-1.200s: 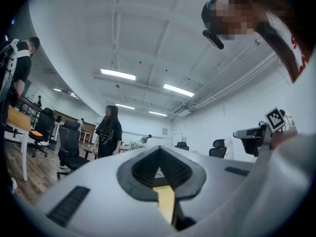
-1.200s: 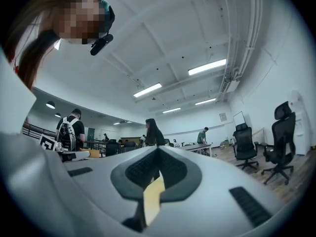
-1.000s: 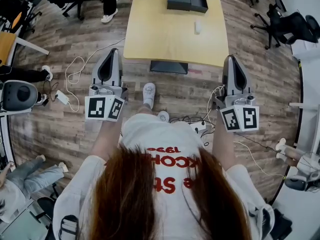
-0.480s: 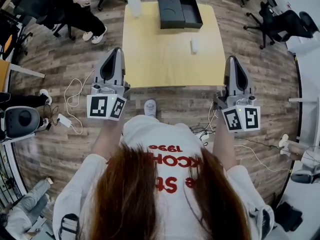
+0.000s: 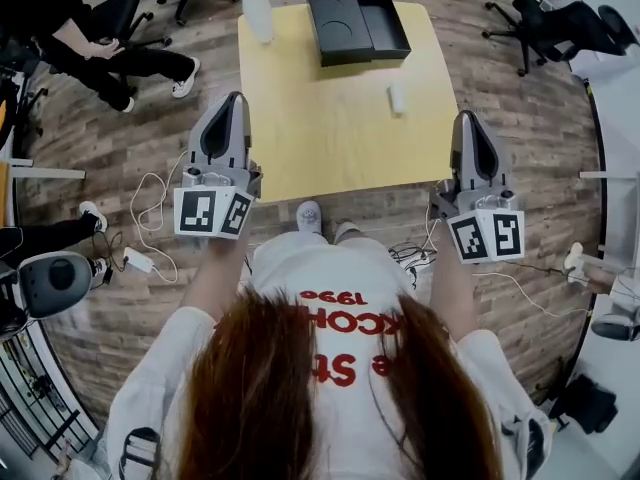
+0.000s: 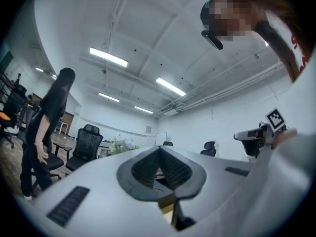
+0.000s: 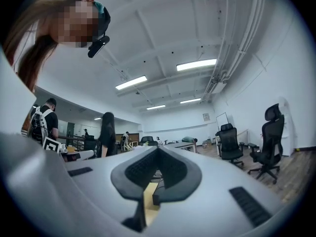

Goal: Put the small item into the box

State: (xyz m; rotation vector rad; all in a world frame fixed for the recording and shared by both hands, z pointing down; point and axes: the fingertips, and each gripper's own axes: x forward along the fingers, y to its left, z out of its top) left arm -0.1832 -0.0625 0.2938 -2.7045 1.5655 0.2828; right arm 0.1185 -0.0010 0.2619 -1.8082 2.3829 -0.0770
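A small white item [image 5: 397,98] lies on the yellow table [image 5: 320,118], right of its middle. A black box [image 5: 357,24] lies open at the table's far edge, its two halves side by side. My left gripper [image 5: 236,99] is held level at the table's left edge, shut and empty; in its own view the jaws [image 6: 159,150] meet at the tip. Just off the table's right near corner, my right gripper [image 5: 467,117] is also shut and empty, with its jaws [image 7: 157,150] closed in its own view. Both are well short of the item.
A white vase with a plant [image 5: 258,14] stands on the table's far left corner. Office chairs [image 5: 560,28] stand at the right, and a seated person [image 5: 90,53] at the left. Cables [image 5: 150,218] lie on the wooden floor.
The table has drawn nearer in the head view. Both grippers, over the floor before its near edge a second ago, now flank its near corners. Both jaws stayed shut.
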